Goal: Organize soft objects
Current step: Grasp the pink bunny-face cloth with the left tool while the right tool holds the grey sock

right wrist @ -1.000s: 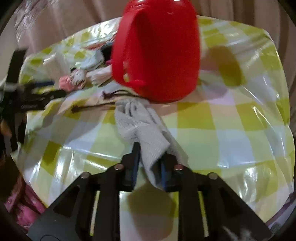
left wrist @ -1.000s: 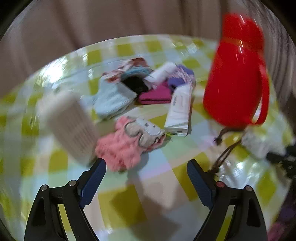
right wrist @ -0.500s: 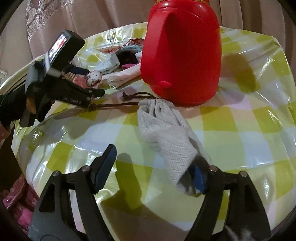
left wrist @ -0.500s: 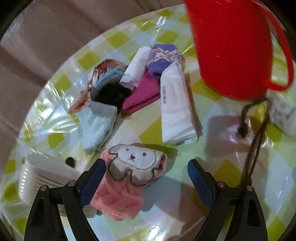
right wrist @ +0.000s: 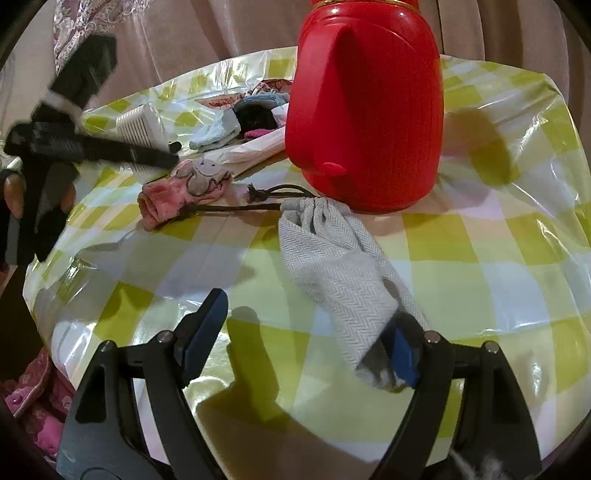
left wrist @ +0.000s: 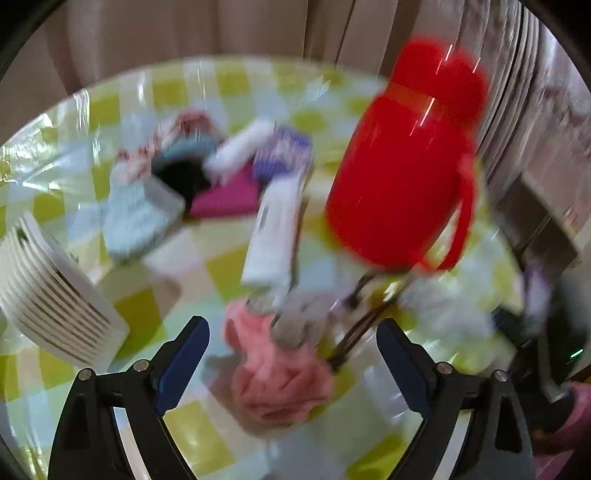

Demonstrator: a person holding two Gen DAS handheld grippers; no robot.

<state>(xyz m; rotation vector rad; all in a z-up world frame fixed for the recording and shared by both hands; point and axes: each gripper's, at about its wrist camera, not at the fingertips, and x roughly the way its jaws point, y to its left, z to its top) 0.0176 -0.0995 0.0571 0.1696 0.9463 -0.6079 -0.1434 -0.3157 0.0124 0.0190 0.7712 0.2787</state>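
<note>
Jaws wide on the right gripper (right wrist: 306, 332), just opened off the grey pouch (right wrist: 332, 266) lying by its right finger; left gripper (left wrist: 291, 350) gapes over the pink sock (left wrist: 277, 373), whose nearby cord (right wrist: 236, 208) might snag.

Beige curtains (right wrist: 192, 33) behind a table (right wrist: 480, 240) under a glossy yellow-checked cover; grey cabinet (left wrist: 535, 221) beyond the right edge.

- No legible text, brand, number or sign in either view.
- White packet (left wrist: 275, 236) carries dark print, blurred beyond reading.
</note>
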